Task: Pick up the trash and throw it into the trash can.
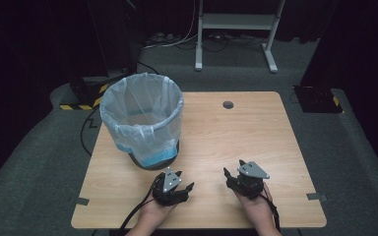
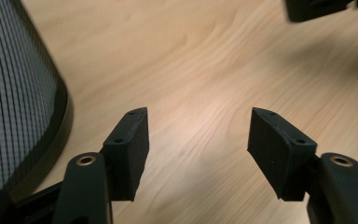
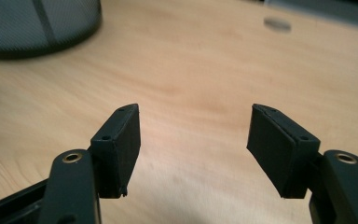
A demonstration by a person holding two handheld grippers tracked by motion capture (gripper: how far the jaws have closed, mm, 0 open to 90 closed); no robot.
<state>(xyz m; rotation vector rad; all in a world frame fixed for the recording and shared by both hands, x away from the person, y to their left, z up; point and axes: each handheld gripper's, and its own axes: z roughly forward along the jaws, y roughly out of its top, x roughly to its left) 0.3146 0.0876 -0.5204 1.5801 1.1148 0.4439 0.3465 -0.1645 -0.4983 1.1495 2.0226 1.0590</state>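
Wooden table [image 1: 236, 132] bears a lined bin [image 1: 141, 119]; left tool [image 1: 181, 180] and right tool [image 1: 232, 168] gape wide, empty.

So the black mesh waste bin [image 1: 145, 125], lined with a clear plastic bag, stood upright at the wooden bench's [image 1: 236, 132] back-left part, mouth open.

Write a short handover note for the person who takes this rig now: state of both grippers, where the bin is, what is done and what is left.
Left gripper: open, holds nothing, low over the table near the front edge, just in front of the bin.
Right gripper: open, holds nothing, beside it to the right.
Mesh waste bin: upright at the table's left rear, clear bag liner folded over its rim.
Done: the liner looks fitted.
Left: nothing gripped yet; probably the bin or its bag comes next.
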